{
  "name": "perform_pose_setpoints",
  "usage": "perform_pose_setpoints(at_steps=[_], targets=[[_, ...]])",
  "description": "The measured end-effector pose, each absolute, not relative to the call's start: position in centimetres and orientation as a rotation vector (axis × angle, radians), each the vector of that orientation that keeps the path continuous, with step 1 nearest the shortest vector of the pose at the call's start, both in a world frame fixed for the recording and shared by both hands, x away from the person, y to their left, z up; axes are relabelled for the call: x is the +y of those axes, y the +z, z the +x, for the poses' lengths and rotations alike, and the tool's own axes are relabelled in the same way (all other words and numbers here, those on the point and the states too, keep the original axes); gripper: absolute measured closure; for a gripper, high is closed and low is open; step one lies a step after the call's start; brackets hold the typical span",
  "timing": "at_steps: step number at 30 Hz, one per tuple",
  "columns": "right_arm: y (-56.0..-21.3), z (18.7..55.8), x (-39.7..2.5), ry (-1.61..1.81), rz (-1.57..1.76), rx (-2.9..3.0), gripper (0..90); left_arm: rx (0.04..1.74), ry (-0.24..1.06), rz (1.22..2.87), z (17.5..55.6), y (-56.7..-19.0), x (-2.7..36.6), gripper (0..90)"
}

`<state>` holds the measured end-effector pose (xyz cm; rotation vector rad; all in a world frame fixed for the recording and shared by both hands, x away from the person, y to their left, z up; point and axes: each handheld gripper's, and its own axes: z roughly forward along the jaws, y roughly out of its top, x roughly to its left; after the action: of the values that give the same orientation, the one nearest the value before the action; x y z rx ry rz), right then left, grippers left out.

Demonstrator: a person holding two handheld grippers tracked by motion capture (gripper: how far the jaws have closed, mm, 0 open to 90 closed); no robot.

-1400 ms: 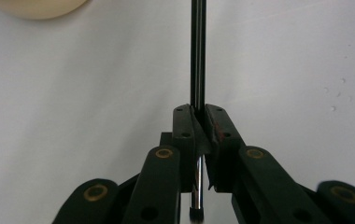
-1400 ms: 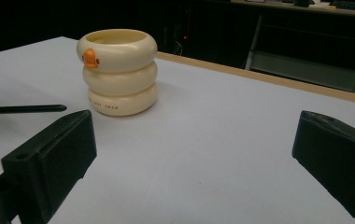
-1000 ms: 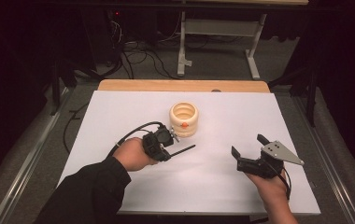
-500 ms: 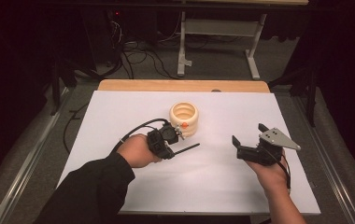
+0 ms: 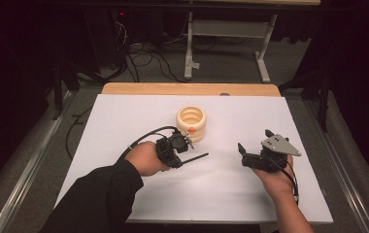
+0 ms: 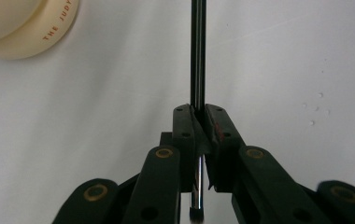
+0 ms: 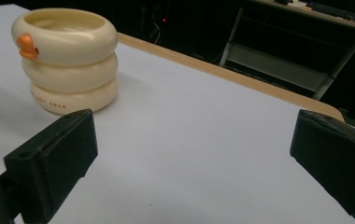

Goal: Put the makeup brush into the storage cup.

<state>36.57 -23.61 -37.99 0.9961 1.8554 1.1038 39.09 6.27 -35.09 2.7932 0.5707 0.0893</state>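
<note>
White sheet [image 5: 124, 126] covering counter [image 5: 187, 89], wooden edge showing at far side. Beyond, grey carpet floor [image 5: 221, 68], tangled black cables [image 5: 143, 53], white metal frame legs [image 5: 226, 29].

Cream ringed cup [image 5: 191, 122] with orange beak and small reddish lettering. Glossy black rod [image 6: 197, 51]. Black left gripper [image 6: 199, 122] with brass-coloured rivets. Black right gripper [image 5: 255, 147] under grey plate. White worktop [image 5: 231, 184] with pale wooden far edge. Black sleeve [image 5: 100, 199].
</note>
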Motion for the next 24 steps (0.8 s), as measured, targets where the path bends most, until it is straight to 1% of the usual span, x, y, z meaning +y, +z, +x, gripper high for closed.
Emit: perform_pose_setpoints(at_steps=[4, 11, 24], targets=[[-39.3, 36.4, -23.0, 1.001, 0.929, 1.906, 2.4, 0.560, 0.091, 2.797, 39.0, -35.2, 6.2, 82.9], [-40.3, 36.3, -22.4, 0.912, 0.872, 1.947, 2.5, 0.560, 0.097, 2.792, 39.0, -35.2, 6.3, 82.9], [-41.2, 36.0, -21.1, 0.750, 0.731, 1.992, 4.0, 0.550, 0.096, 2.801, 38.9, -35.2, 6.5, 82.9]])
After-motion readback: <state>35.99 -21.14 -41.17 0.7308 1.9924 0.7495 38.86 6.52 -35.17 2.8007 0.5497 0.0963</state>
